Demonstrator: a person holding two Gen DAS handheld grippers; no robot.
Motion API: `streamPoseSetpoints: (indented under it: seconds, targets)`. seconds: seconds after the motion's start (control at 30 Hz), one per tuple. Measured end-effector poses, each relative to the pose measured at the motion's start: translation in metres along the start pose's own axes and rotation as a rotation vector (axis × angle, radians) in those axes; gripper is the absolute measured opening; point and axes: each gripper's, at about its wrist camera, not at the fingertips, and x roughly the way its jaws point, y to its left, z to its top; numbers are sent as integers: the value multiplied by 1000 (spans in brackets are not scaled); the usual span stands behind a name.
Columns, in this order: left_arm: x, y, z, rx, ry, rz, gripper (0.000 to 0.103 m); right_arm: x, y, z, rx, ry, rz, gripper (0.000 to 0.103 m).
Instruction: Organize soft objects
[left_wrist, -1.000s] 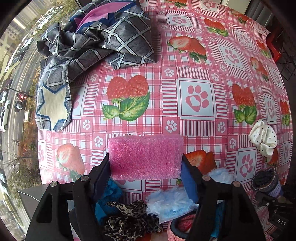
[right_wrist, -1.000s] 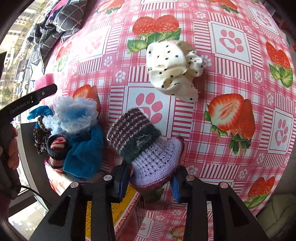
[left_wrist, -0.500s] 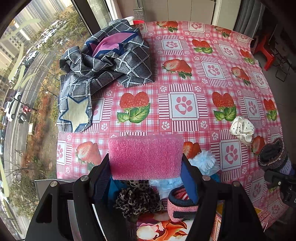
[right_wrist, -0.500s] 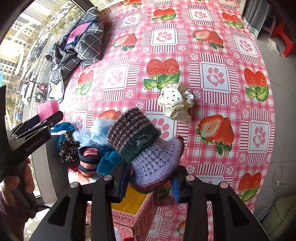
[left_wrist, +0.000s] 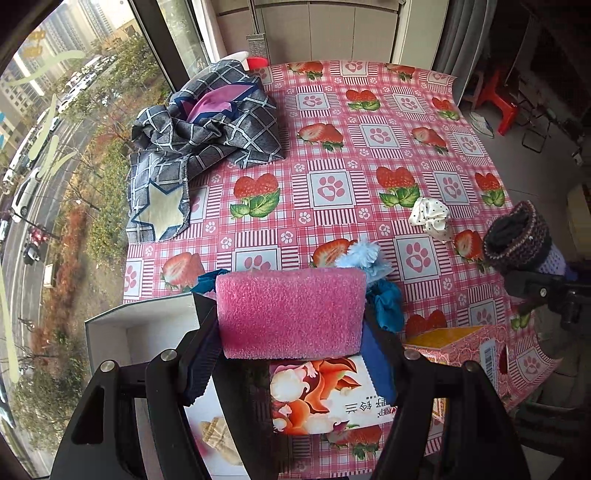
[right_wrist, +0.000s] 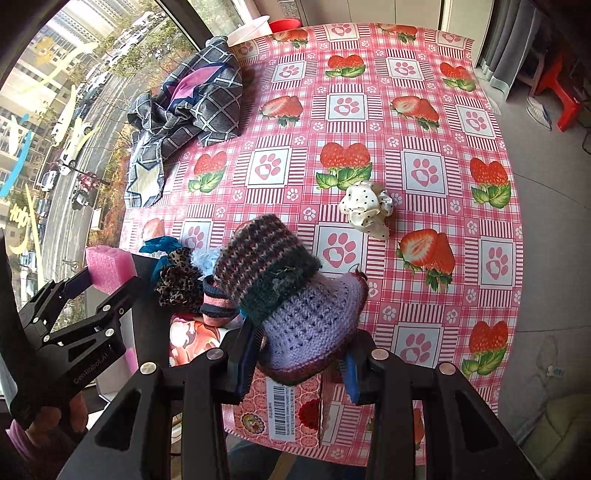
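My left gripper is shut on a pink foam sponge, held above a white box and a flowered box at the table's near edge. It also shows in the right wrist view. My right gripper is shut on a knitted purple and striped hat, held above a pink patterned box. A white dotted scrunchie lies on the strawberry tablecloth. A leopard scrunchie, blue fluffy items and a striped band sit near the boxes.
A crumpled grey checked cloth lies at the far left of the table by the window. A red stool stands on the floor beyond the right edge. A white cup and red bowl stand at the far edge.
Both grippers have risen and pulled back from the table with their loads, so the whole table and the boxes at the near edge have come into view.
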Motion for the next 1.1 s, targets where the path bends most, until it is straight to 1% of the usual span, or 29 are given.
streamPoseSetpoints:
  seconds: [0.23,0.43,0.57,0.73,0.87,1.1]
  targets:
    - [-19,-6,-35,62,12,-21,73,-16,9,-30,19,-6,-13,39]
    - [-27,-9,-63,119,41,-53,73,-19,16,-59,45,11,-13,39]
    - [-33,-8,-76,138,42,-60,73,-19,23,-75,63,15,-2,39]
    - [-44,6,-80,118,15,-52,73,-14,39,-90,66,33,15,39]
    - [-51,21,-84,79,0,-40,73,-8,59,-96,25,53,20,39]
    - [-60,48,-95,16,-15,-19,73,-6,94,-95,-61,57,24,39]
